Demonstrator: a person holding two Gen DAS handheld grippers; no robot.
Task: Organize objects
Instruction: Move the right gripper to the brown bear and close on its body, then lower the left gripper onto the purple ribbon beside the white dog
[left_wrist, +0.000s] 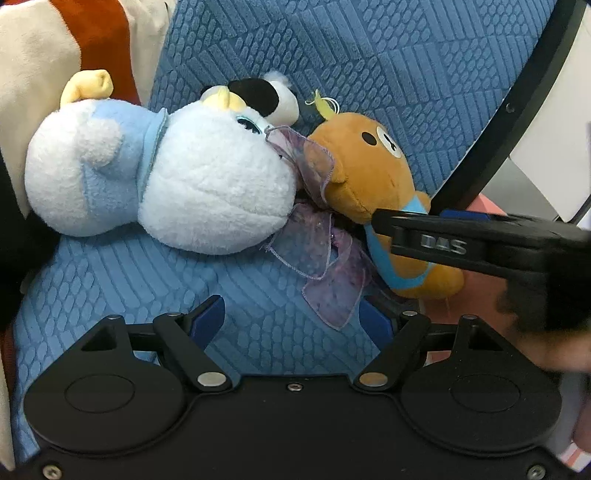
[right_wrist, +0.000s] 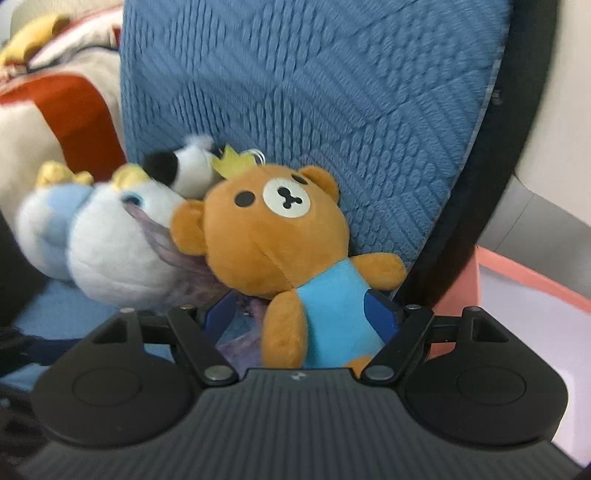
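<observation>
A brown plush bear (right_wrist: 273, 236) in a light-blue outfit lies on the blue chair seat, its head against the backrest (right_wrist: 314, 92). My right gripper (right_wrist: 303, 314) is open, its blue fingers on either side of the bear's body. In the left wrist view the bear (left_wrist: 365, 170) lies at the right, with the right gripper (left_wrist: 391, 221) reaching in over its body. A white and blue plush (left_wrist: 159, 173) with a purple gauze ribbon (left_wrist: 321, 266) lies left of the bear. My left gripper (left_wrist: 291, 317) is open and empty above the seat (left_wrist: 129, 280).
A small black-and-white plush (left_wrist: 273, 98) sits behind the two toys. A cream and red cushion (left_wrist: 55, 44) lies at the left. A black chair frame (left_wrist: 517, 110) curves along the right edge. A pink-rimmed box (right_wrist: 535, 291) stands at the right.
</observation>
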